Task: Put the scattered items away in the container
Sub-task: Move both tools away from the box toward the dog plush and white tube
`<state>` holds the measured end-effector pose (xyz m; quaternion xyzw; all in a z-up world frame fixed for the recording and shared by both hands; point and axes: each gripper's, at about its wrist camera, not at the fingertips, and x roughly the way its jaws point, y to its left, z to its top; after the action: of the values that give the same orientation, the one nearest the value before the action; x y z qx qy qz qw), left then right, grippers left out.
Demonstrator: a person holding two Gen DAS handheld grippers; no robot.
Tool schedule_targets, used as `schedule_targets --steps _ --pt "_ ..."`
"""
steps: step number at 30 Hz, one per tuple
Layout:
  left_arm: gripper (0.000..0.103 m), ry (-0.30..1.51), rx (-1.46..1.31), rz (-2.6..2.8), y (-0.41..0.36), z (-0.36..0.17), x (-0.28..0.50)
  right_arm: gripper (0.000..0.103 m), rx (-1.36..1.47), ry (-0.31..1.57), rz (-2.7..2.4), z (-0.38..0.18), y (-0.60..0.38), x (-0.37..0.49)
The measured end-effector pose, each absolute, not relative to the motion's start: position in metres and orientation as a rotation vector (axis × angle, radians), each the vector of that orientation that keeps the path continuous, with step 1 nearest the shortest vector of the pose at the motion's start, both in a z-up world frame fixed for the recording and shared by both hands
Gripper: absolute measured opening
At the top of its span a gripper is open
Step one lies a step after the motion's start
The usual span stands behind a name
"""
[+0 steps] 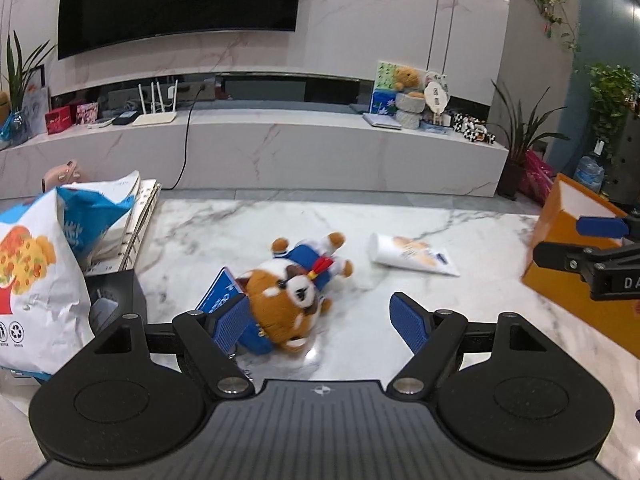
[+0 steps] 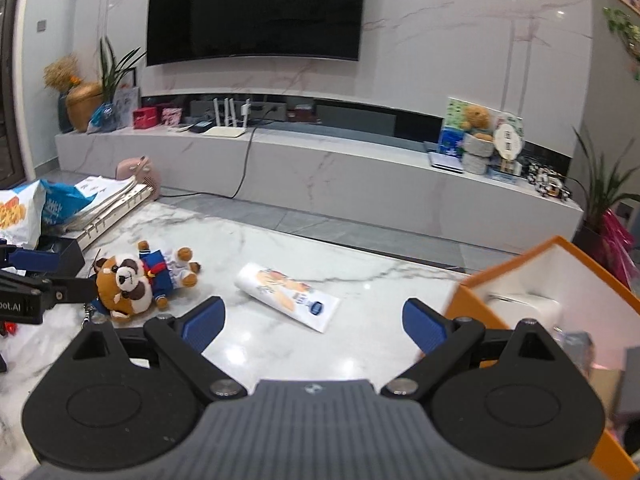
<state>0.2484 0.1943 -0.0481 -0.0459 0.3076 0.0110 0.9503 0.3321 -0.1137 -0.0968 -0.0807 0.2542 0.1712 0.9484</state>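
Note:
A brown-and-white plush panda in a blue outfit lies on the marble table, partly over a blue packet. My left gripper is open just short of it, and its left pad sits right beside the plush's head. A white tube lies on the table ahead of my open right gripper, which has nothing between its fingers. The orange box, white inside, stands at the right, next to the right finger. Each gripper shows in the other's view: the right gripper and the left gripper.
A large snack bag, a stack of binders and a black box crowd the table's left side. A white item lies inside the orange box. Beyond the table is a low marble TV bench.

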Motion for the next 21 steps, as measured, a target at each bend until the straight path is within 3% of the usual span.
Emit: schedule_targets --steps 21 --pt "0.091 0.673 0.048 -0.058 0.193 -0.062 0.299 0.096 -0.314 0.535 0.466 -0.159 -0.060 0.406"
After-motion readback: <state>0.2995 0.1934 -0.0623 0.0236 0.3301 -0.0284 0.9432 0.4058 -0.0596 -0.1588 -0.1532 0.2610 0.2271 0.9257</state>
